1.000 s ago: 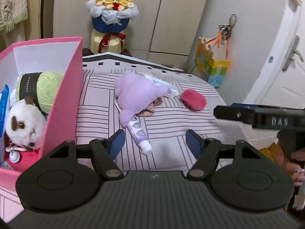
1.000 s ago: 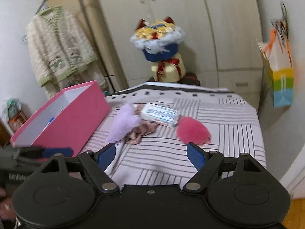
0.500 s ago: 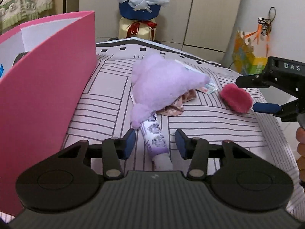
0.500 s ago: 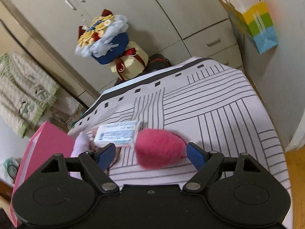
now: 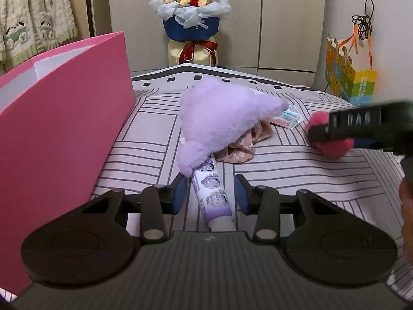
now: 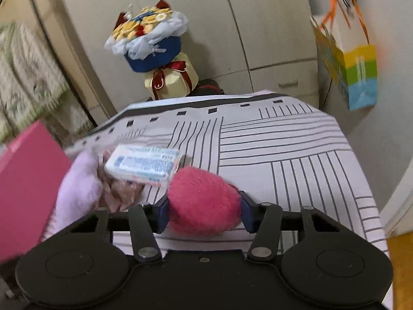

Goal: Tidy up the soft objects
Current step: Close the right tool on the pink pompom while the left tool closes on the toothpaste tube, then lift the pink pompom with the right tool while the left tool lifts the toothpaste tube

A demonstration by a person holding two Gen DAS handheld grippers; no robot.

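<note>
A pink fluffy ball (image 6: 204, 201) lies on the striped cloth between the fingers of my right gripper (image 6: 204, 210), whose jaws touch both its sides; it also shows in the left wrist view (image 5: 333, 139). A purple plush (image 5: 222, 118) lies mid-table over a floral scrunchie (image 5: 242, 149). A purple tube (image 5: 213, 193) lies between the partly closed jaws of my left gripper (image 5: 209, 193), with small gaps on each side. The pink box (image 5: 59, 134) stands at the left.
A white and blue packet (image 6: 143, 164) lies beside the pink ball and the plush. A flower bouquet (image 5: 191, 20) stands behind the table by the cupboards. A colourful paper bag (image 5: 348, 77) hangs at the right. The table's right edge drops off near the ball.
My left gripper moved forward over the tube and narrowed its jaws. My right gripper advanced and closed in around the pink ball.
</note>
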